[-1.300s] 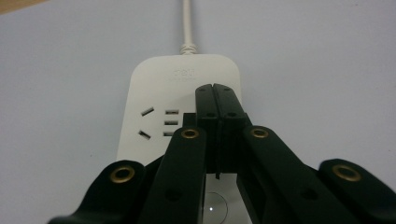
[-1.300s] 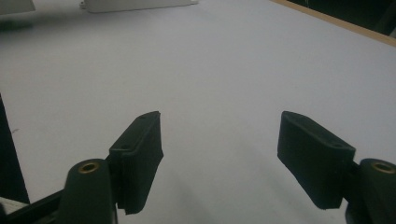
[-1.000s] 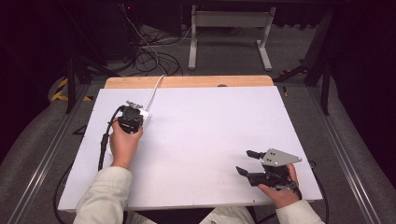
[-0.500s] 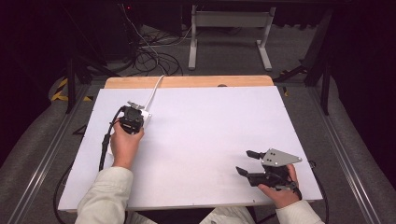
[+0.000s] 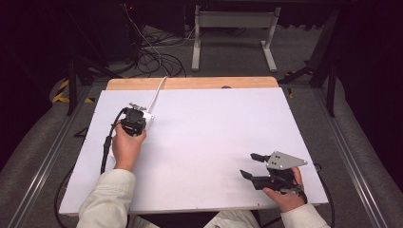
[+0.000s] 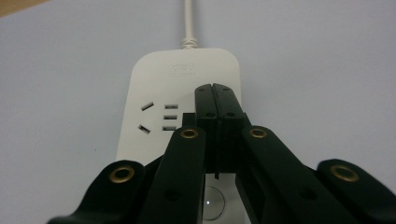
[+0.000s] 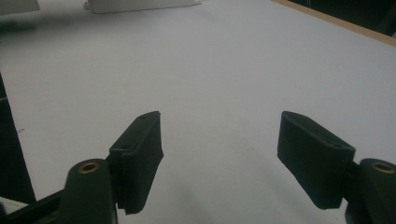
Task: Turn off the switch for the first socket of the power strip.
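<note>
From above, the power strip (image 5: 145, 119) lies on the white surface (image 5: 204, 142), the left gripper (image 5: 133, 119) over it. Left gripper view: jaws pressed together above its sockets, holding nothing. Right gripper view: the right gripper (image 7: 219, 158) far from the strip, jaws spread, empty. Nothing looks plugged yet.

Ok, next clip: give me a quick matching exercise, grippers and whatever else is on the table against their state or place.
Things:
1. left gripper
2. right gripper
3. white power strip
4. power strip cord

States or places:
A. jaws wide apart above bare table
B. runs off the table's far edge
C. jaws closed together
D. lies flat under the closed jaws

Pairs: 1-C, 2-A, 3-D, 4-B
</note>
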